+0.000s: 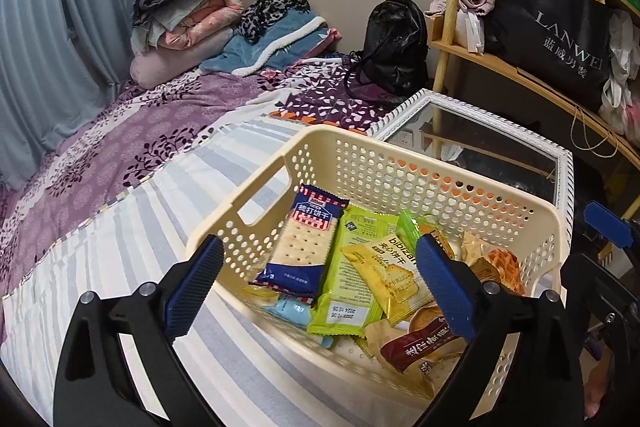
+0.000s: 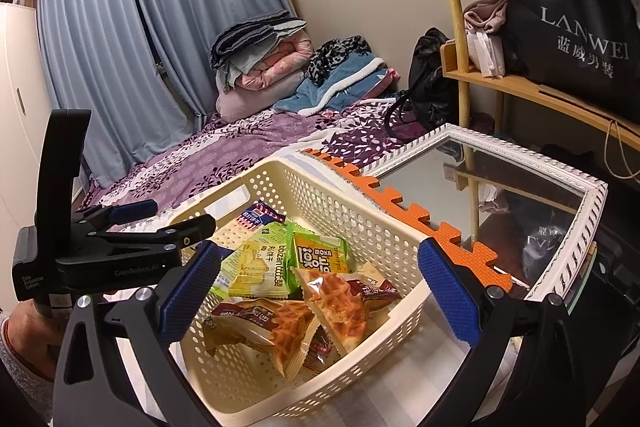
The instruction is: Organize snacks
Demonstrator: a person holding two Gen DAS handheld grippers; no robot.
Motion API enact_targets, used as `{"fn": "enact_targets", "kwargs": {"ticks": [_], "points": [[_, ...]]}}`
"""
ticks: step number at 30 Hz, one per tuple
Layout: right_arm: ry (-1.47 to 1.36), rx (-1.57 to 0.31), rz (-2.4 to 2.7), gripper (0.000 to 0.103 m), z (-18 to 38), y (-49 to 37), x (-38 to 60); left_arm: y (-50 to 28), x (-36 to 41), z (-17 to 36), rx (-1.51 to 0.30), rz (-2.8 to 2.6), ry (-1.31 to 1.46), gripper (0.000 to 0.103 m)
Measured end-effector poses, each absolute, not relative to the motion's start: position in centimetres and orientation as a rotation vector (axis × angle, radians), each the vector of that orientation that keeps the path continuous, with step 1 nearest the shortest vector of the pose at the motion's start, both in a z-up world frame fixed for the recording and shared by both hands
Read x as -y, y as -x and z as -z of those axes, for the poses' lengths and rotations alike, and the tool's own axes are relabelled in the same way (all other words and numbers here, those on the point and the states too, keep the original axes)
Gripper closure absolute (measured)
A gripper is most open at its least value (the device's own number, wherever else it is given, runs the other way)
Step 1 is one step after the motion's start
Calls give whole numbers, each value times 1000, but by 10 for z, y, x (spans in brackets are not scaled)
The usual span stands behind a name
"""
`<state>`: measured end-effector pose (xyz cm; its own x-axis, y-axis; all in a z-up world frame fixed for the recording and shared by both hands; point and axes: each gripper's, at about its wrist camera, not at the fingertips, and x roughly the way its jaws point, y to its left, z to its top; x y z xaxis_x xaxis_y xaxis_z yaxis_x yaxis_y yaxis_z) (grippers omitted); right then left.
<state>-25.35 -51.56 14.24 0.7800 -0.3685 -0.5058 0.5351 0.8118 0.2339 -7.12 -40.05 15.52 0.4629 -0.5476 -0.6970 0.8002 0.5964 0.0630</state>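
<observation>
Cream basket (image 1: 400,163) on bed (image 1: 120,219) holds about ten snack packets (image 1: 360,267). No loose snacks in sight; task looks nearly done. Left gripper (image 1: 320,279) spread, empty, above basket's 7 o'clock edge. Right gripper (image 2: 320,287) spread, empty.

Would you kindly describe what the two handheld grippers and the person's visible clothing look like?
Both the left gripper and the right gripper have black angular plastic arms with silver rivets and ribbed blue rubber pads. The left one's black body carries small white lettering. A white sleeve cuff shows at the wrist.
</observation>
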Motion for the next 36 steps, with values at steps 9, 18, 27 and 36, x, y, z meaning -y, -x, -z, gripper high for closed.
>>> {"fn": "enact_targets", "kwargs": {"ticks": [9,18,27,36], "points": [[-333,-470,518,5,-150,254,502,73,383,-165,-649,797,-408,3],[-264,-490,537,5,-158,254,484,79,358,-177,-593,726,-403,3],[-156,-507,629,5,-165,254,465,98,338,-189,-459,609,-460,3],[-52,-547,728,5,-164,253,452,110,325,-189,-448,579,-488,3]]}}
